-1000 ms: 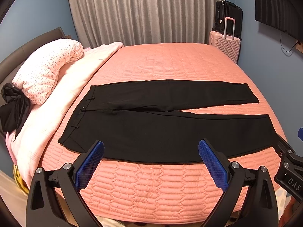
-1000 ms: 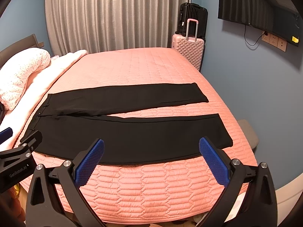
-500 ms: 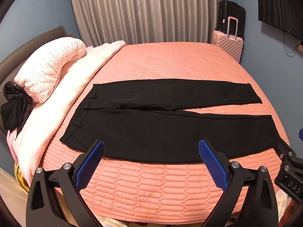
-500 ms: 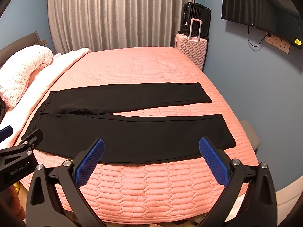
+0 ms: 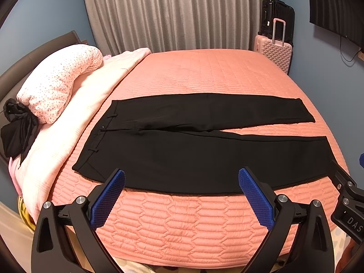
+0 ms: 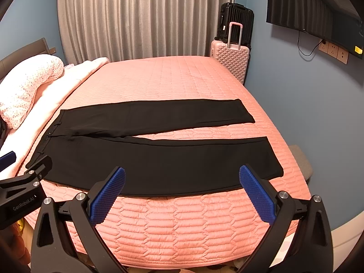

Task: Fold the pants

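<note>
Black pants (image 5: 193, 150) (image 6: 159, 157) lie flat across a pink quilted bed (image 5: 204, 77) (image 6: 163, 79), waistband to the left, both legs spread apart toward the right. My left gripper (image 5: 181, 182) hovers open over the bed's front edge, just short of the near leg's hem side. My right gripper (image 6: 182, 179) is likewise open and empty, in front of the near leg toward its cuff end. Each gripper's body shows at the edge of the other's view.
A rolled dotted duvet (image 5: 59, 79) and pale blanket (image 5: 75, 122) lie at the left by the headboard, with a dark garment (image 5: 16, 132). Pink suitcase (image 6: 229, 59) and black suitcase (image 6: 236, 20) stand beyond the bed. Grey curtains (image 6: 141, 18) at the back, a wall screen (image 6: 314, 9) on the right.
Both grippers have drifted slightly, so the pants sit a little further right in each view. Both stay open and empty; the pants have not moved.
</note>
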`<state>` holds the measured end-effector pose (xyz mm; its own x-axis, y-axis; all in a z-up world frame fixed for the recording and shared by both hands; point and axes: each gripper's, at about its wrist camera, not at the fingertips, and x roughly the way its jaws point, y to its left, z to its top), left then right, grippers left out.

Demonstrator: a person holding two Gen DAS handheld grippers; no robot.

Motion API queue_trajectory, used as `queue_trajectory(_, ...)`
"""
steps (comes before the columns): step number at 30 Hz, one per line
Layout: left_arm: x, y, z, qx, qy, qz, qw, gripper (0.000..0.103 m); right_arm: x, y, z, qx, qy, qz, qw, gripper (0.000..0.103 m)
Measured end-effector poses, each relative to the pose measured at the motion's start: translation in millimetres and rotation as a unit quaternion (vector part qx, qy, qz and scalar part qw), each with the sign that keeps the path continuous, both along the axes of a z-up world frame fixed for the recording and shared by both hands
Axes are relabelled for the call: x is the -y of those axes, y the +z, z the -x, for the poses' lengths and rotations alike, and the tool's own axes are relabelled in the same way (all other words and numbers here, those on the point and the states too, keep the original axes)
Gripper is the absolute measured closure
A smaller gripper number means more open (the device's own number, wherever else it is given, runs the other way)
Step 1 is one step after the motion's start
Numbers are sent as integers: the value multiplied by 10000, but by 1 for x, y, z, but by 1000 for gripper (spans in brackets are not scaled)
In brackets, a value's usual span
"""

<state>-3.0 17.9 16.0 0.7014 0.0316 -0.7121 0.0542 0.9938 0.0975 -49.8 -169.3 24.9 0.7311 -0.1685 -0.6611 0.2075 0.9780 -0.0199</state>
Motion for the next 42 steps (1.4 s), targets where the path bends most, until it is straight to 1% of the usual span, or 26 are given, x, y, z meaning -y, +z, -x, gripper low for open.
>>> queue_trajectory(40, 1, 0, 0, -37, -93, 26, 9999, 5, 0, 1, 1, -2, 49, -57, 10000, 5)
queue_trajectory(41, 1, 0, 0, -281, -143, 162, 9994, 5, 0, 1, 2, -4, 54, -68, 10000, 5)
queue_trajectory(42, 1, 0, 0, -282, -137, 157, 9994, 5, 0, 1, 1, -3, 63, -77, 10000, 5)
